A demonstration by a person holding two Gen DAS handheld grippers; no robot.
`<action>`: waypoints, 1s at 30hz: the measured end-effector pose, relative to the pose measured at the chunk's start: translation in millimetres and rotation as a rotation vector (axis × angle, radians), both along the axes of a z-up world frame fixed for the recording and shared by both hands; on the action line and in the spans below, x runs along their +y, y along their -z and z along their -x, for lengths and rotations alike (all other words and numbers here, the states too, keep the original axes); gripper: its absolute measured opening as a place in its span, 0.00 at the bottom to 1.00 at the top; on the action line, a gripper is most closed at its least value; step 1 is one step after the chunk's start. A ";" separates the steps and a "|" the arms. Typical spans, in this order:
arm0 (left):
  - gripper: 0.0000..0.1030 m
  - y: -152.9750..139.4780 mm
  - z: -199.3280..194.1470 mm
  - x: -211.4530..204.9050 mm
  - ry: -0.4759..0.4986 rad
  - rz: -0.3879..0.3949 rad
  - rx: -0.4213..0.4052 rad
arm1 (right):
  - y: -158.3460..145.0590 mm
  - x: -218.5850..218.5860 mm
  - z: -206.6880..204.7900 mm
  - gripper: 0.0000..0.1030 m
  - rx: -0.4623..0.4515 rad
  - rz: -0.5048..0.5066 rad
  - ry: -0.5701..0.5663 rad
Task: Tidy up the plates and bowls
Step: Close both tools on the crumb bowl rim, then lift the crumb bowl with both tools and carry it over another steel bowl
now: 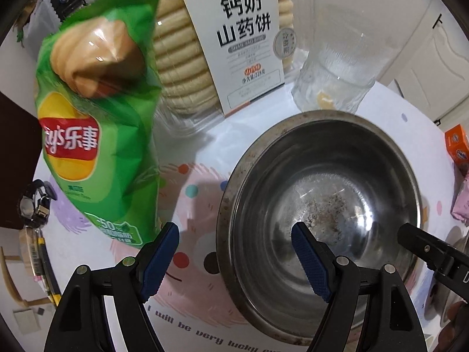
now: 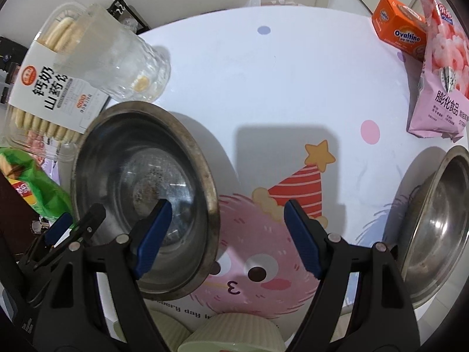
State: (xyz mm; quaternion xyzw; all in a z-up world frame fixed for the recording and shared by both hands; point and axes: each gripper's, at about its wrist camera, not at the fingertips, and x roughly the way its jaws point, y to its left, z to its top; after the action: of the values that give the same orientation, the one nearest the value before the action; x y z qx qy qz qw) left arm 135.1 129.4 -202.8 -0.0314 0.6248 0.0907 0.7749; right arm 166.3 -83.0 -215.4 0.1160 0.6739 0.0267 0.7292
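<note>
A worn steel bowl point(image 1: 319, 205) sits on the cartoon-print tablecloth point(image 1: 193, 176). My left gripper point(image 1: 236, 261) is open and points down over the bowl's left rim, one blue pad over the inside and one outside. In the right wrist view the same steel bowl point(image 2: 143, 199) is at the left. My right gripper point(image 2: 227, 236) is open astride its right rim. A second steel bowl point(image 2: 433, 228) stands at the right edge. Pale green ribbed bowls point(image 2: 234, 334) lie under the right gripper. Nothing is held by either gripper.
A green chip bag point(image 1: 96, 117), a biscuit box point(image 1: 234, 44) and a clear glass point(image 1: 337, 67) crowd the far side of the bowl. An orange Ovaltine box point(image 2: 398, 29) and a pink snack bag point(image 2: 439, 82) stand at the far right.
</note>
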 end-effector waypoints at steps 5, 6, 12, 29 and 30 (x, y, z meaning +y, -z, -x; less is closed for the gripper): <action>0.78 10.9 -1.3 0.8 -0.004 0.010 0.009 | 11.8 -0.4 -2.0 0.77 0.013 0.010 0.001; 0.78 12.0 -1.5 -0.5 0.000 0.008 0.009 | 12.8 0.0 -1.9 0.77 0.010 0.010 -0.003; 0.78 18.6 -6.1 -11.7 0.017 -0.001 0.013 | 17.7 2.4 -0.4 0.77 0.012 0.004 -0.016; 0.38 33.8 -20.0 -29.5 0.041 -0.046 0.028 | 35.9 36.5 -4.3 0.28 0.047 -0.005 -0.080; 0.36 34.5 -20.3 -29.1 0.037 -0.053 0.025 | 35.5 39.8 -4.3 0.22 0.043 -0.006 -0.091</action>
State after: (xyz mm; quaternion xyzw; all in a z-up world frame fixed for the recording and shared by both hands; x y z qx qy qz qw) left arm 155.4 100.3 -237.3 0.0020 0.6322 0.0931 0.7692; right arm 170.6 -43.2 -250.9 0.0880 0.6939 0.0594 0.7122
